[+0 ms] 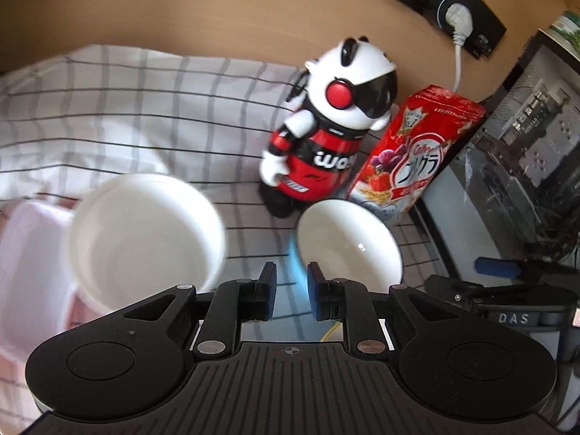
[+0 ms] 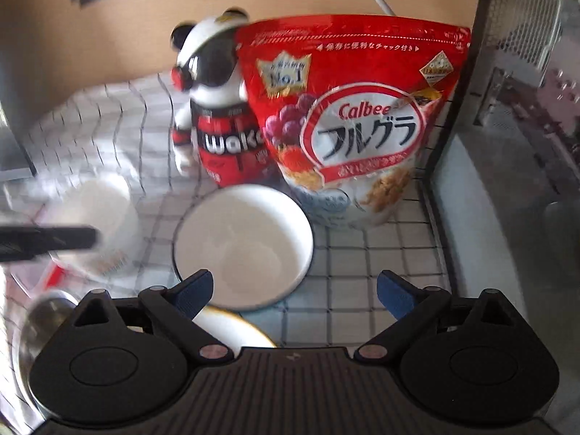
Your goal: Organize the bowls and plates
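A: What is the left gripper [image 1: 291,290] showing?

B: Its two fingers are standing a narrow gap apart, pinching nothing. A white bowl [image 1: 349,243] is sitting just beyond the right fingertip [image 1: 319,291] on the checked cloth [image 1: 127,108]. A larger white bowl [image 1: 145,235] is lying to its left, smeared by blur, so its rim is hard to trace. Its left side is overlapping a pale pink container [image 1: 25,272] that the frame edge is cutting off.

A: And behind the bowls?

B: A panda figurine [image 1: 326,130] in red and black is standing toward the cloth's far right, with a red Calbee cereal bag [image 1: 409,156] leaning just beside it. A white plug [image 1: 460,21] is sitting in a black power strip at the wooden desk's far edge.

A: The right gripper [image 2: 295,290]?

B: Its fingers are spread wide, holding nothing. The same white bowl [image 2: 246,243] is sitting between and just ahead of them, in front of the cereal bag [image 2: 355,119] and the figurine [image 2: 217,116]. A gold-rimmed dish [image 2: 232,330] is peeking out under the left finger [image 2: 195,290], mostly hidden. At the left edge something metallic [image 2: 40,322] is showing, too blurred to name.
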The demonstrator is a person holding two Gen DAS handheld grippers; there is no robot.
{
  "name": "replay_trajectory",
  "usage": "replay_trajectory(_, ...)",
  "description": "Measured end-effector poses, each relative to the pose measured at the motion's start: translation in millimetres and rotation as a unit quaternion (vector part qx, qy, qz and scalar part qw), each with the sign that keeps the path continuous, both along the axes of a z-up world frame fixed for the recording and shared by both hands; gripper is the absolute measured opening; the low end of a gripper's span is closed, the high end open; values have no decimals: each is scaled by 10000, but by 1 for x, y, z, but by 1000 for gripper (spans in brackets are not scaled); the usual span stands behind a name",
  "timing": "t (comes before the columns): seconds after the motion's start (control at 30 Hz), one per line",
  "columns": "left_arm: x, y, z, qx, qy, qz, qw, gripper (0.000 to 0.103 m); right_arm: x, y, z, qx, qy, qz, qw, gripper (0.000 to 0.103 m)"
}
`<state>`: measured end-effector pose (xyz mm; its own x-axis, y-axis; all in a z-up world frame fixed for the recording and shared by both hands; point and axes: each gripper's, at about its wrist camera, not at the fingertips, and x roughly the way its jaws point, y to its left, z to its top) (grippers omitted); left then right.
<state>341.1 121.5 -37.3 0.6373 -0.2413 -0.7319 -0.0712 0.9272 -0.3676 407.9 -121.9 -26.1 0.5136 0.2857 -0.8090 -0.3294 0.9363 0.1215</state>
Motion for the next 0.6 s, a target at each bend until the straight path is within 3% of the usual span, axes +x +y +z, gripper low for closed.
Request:
replay_trajectory(0.13, 39, -11, -26, -117, 379, 14, 9992, 20, 23, -9, -17, 495, 316, -160, 9981, 93)
replay_trajectory(0.37, 80, -23, -63, -36, 828, 185, 9964, 21, 45, -2, -47, 219, 291, -161, 9992, 86)
replay_trajectory(0.5, 94, -28, -83, -8, 1124, 91, 9936, 21, 64, 2, -70, 119, 637, -274, 9975, 63)
replay_trajectory(0.6, 102, -29, -93, -33, 1277, 106, 9917, 21, 76, 4, -89, 145, 964, -349, 9946, 58)
